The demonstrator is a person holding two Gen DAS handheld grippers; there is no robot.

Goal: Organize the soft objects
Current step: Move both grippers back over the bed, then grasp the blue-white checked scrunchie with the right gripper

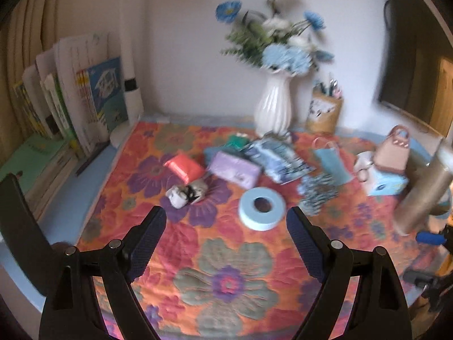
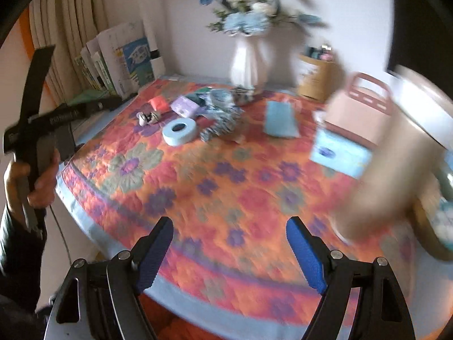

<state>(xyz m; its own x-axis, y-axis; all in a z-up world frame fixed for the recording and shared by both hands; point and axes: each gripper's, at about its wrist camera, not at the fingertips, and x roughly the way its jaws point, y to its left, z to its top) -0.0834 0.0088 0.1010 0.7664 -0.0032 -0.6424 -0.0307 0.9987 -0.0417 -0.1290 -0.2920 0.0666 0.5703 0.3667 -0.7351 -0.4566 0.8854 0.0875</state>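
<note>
Poised wide open and empty above the floral quilt (image 1: pixel 232 255): left gripper (image 1: pixel 226 223), nearer, soft packets (image 1: pixel 235 165) straight ahead; right gripper (image 2: pixel 230 233), farther back.

A home room, at a desk against the wall

A flowered quilt (image 1: pixel 226 255) covers the table; books (image 1: pixel 93 99), a vase of flowers (image 1: pixel 273 107), a pen holder (image 1: pixel 324 113) and curtains (image 2: pixel 65 28) stand around.

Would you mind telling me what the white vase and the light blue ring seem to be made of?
The white vase looks like glazed ceramic: glossy, with ribbed fluting. The light blue ring looks like matte foam or a tape roll; blur leaves it open.
</note>
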